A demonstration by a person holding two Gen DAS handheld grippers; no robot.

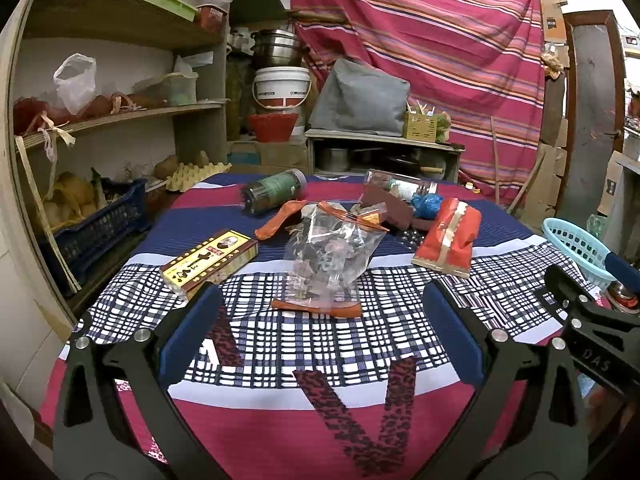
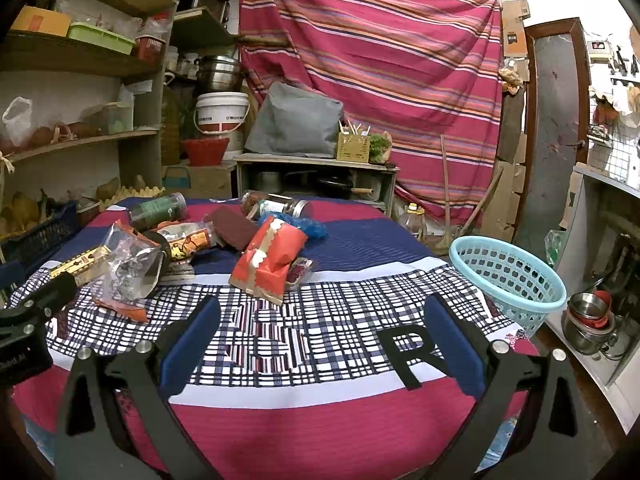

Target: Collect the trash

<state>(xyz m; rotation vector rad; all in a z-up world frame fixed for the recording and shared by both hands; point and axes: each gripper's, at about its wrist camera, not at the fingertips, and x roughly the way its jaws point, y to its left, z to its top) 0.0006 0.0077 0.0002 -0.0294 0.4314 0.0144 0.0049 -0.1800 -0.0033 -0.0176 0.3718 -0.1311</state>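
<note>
Trash lies in a heap on the cloth-covered table (image 1: 320, 408): a clear plastic bag (image 1: 332, 256) with orange edges, a red packet (image 1: 450, 238), a yellow-brown box (image 1: 210, 260), a dark green jar (image 1: 274, 191) on its side, a clear jar (image 1: 400, 186), a maroon block (image 1: 390, 202) and a blue wad (image 1: 427, 204). My left gripper (image 1: 322, 320) is open and empty, just short of the clear bag. My right gripper (image 2: 322, 324) is open and empty, short of the red packet (image 2: 270, 264). A light blue basket (image 2: 506, 276) stands at the table's right edge.
Wooden shelves (image 1: 120, 116) with bags, a blue crate and an egg tray stand to the left. A low cabinet (image 1: 384, 152) with pots, a white bucket (image 1: 282, 86) and a striped curtain (image 1: 432, 52) are behind the table. Steel bowls (image 2: 592, 320) sit low at the right.
</note>
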